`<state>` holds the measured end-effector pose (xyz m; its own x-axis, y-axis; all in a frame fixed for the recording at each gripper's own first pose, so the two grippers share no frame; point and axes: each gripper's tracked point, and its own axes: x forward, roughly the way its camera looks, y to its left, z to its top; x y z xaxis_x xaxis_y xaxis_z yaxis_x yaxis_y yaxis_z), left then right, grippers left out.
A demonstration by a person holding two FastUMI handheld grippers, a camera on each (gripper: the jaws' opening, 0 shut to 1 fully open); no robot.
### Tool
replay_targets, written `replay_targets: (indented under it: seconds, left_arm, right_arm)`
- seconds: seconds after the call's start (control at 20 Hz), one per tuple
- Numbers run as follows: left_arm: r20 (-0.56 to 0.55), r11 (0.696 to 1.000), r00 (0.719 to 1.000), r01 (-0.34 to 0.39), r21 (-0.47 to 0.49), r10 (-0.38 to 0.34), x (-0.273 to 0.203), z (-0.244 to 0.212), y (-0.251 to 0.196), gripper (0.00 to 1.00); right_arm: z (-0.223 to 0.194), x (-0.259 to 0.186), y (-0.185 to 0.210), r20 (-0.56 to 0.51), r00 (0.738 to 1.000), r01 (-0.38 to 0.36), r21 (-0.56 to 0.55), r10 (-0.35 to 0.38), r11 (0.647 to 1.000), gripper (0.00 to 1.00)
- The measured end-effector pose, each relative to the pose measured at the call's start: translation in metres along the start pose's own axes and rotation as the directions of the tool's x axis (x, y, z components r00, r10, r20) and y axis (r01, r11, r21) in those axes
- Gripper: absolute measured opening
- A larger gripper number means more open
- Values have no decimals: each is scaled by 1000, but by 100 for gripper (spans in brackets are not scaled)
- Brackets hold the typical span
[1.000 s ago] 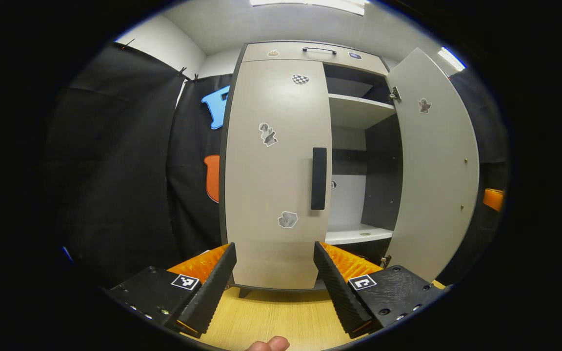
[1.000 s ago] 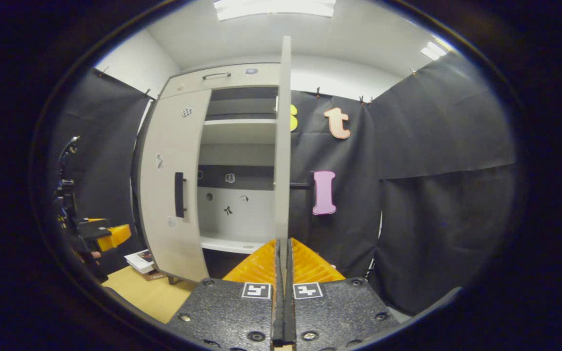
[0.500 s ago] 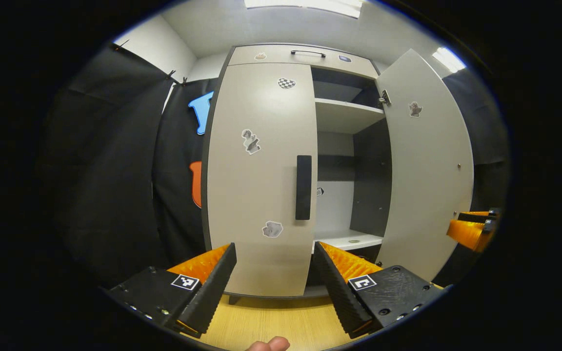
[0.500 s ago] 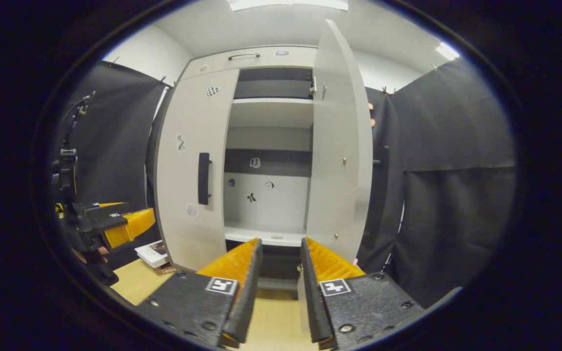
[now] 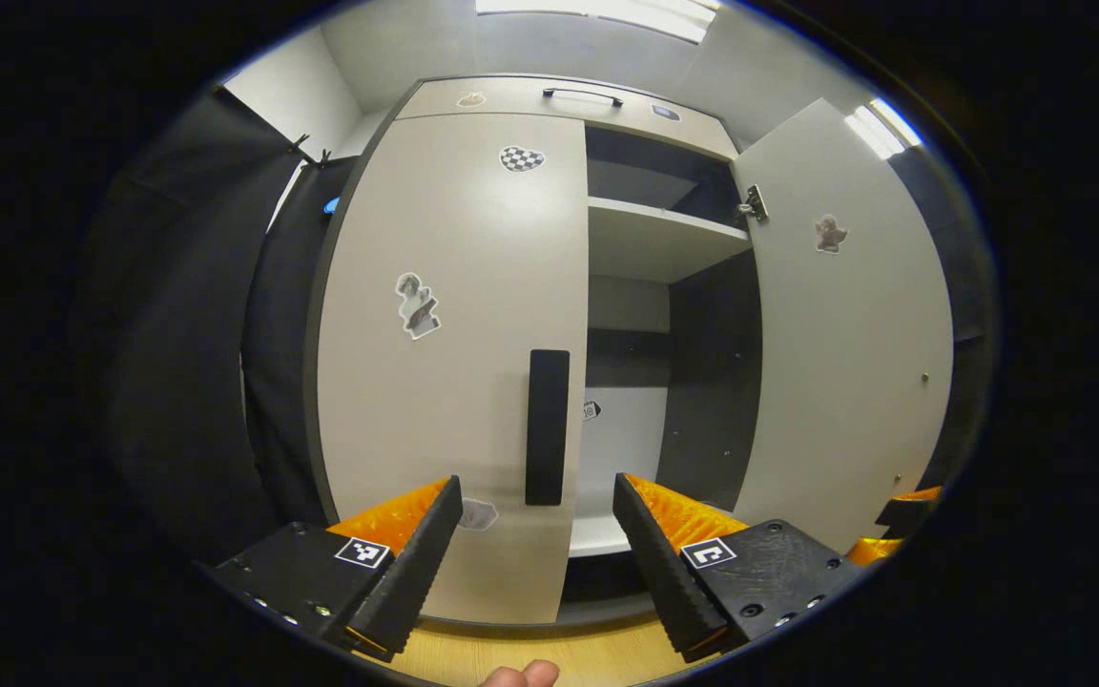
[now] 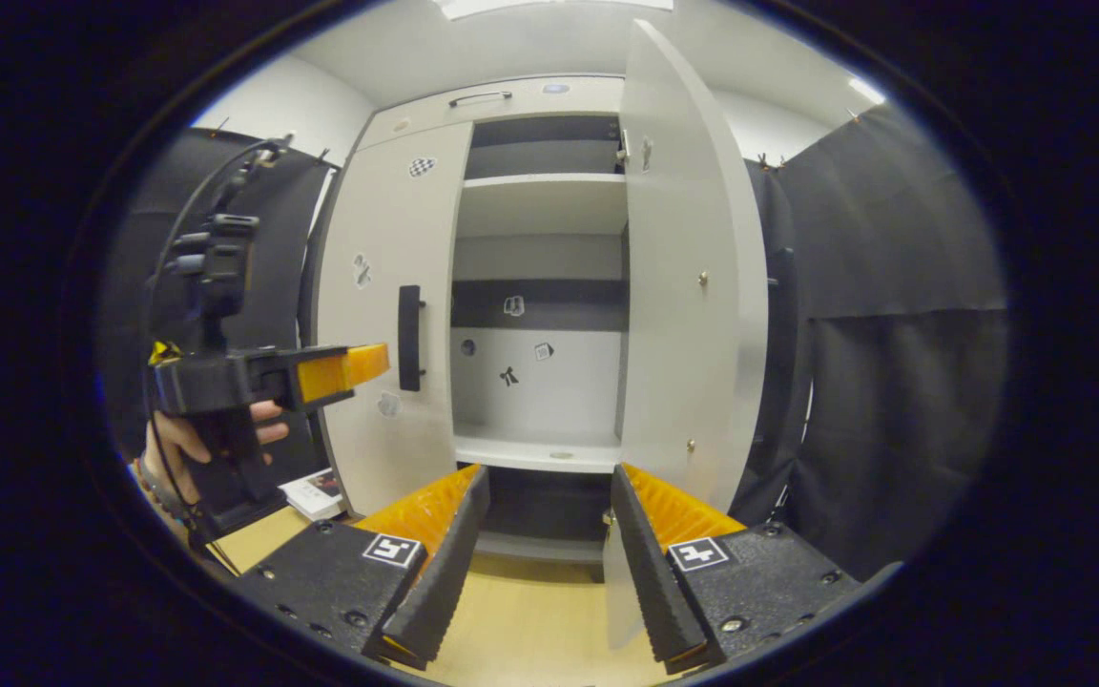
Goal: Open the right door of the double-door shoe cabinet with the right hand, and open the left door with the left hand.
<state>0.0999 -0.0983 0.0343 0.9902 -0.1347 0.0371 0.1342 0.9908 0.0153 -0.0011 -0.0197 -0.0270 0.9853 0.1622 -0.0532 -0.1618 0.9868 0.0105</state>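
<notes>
A tall light-grey shoe cabinet stands ahead. Its right door is swung wide open, showing white shelves inside. The left door is closed, with a dark vertical handle near its inner edge. My left gripper is open, its fingers spread to either side of and just below that handle, a short way off. In the right gripper view the left gripper, held in a hand, points at the handle. My right gripper is open and empty, facing the open compartment.
Black cloth walls stand on both sides of the cabinet. A drawer with a slim handle tops it. Wooden floor lies below. Some booklets lie on the floor by the cabinet's left foot.
My right gripper went from shut on the right door's edge to open, and pulled back. My left gripper moved closer to the left door's handle.
</notes>
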Motion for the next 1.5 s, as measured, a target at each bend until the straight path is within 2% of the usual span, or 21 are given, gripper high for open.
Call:
replay_targets:
  seconds: [0.1,0.15,0.25,0.35,0.4,0.6,0.65,0.7,0.8,0.85,0.95,1.0,1.05,1.1,1.15,1.2,1.25,1.3,1.35,1.4,1.5]
  left_arm:
    - [-9,1000,1000,-4,25,4,26,-1,-3,95]
    - [-19,999,1000,-5,35,5,36,-3,-4,95]
    - [-25,999,1000,-1,44,2,56,-8,-8,95]
    - [-40,999,999,-5,47,7,67,-15,-10,95]
    - [-49,999,999,-13,48,15,71,-17,-9,95]
    - [-67,998,997,-32,51,35,80,-23,-7,94]
    - [-56,998,998,-33,51,36,81,-20,-7,95]
    - [-61,998,997,-36,50,39,80,-22,-6,95]
    - [-54,997,996,-65,51,68,80,-21,1,93]
    - [-55,996,995,-78,45,81,80,-22,5,85]
    - [-47,996,995,-83,19,84,81,-20,10,69]
    - [-53,997,996,-72,-2,72,80,-21,9,72]
    - [-55,998,996,-64,-6,64,80,-20,9,52]
    - [-67,999,997,-40,-13,39,80,-23,4,52]
    - [-60,999,998,-33,-8,32,81,-21,1,43]
    - [-71,999,997,-33,11,34,78,-22,2,30]
    - [-68,999,997,-31,10,32,79,-22,3,23]
    - [-59,1000,998,-27,-9,27,81,-21,3,23]
    - [-48,1000,999,-24,-17,23,79,-21,2,2]
    - [-40,1000,999,-28,-5,28,79,-21,2,9]
    - [-37,999,999,-30,13,30,79,-21,2,5]
  right_arm:
    - [-3,-5,-1,3,1000,-17,35,17,999,84]
    - [-4,-5,-2,0,1000,-22,45,22,999,80]
    - [-6,-7,-11,-4,1000,-4,44,4,999,84]
    - [-6,-10,-17,-3,1000,12,37,-12,999,80]
    - [-5,-11,-19,1,1000,17,38,-17,999,84]
    - [-5,-9,-25,7,1000,21,40,-21,999,84]
    - [-5,-8,-25,7,1000,22,37,-22,999,80]
    - [-4,-6,-25,6,1000,21,34,-21,999,84]
    - [-5,-3,-23,4,1000,13,31,-13,999,80]
    - [-5,-1,-21,4,1000,9,30,-9,999,84]
    - [-6,0,-18,4,1000,1,26,-1,1000,80]
    - [-8,1,-18,4,1000,-2,22,1,1000,80]
    - [-8,2,-17,4,1000,-2,19,2,1000,84]
    - [-9,3,-17,3,1000,-3,19,3,1000,80]
    - [-11,4,-17,0,1000,-4,19,4,1000,84]
    - [-13,5,-16,-4,1000,-6,21,6,1000,84]
    - [-13,5,-16,-4,1000,-6,23,6,1000,84]
    - [-13,5,-16,-4,1000,-6,25,6,1000,80]
    - [-13,6,-16,-5,1000,-5,24,5,1000,84]
    - [-13,6,-17,-4,1000,0,23,1,1000,80]
    - [-10,6,-17,4,1000,3,20,-3,1000,80]
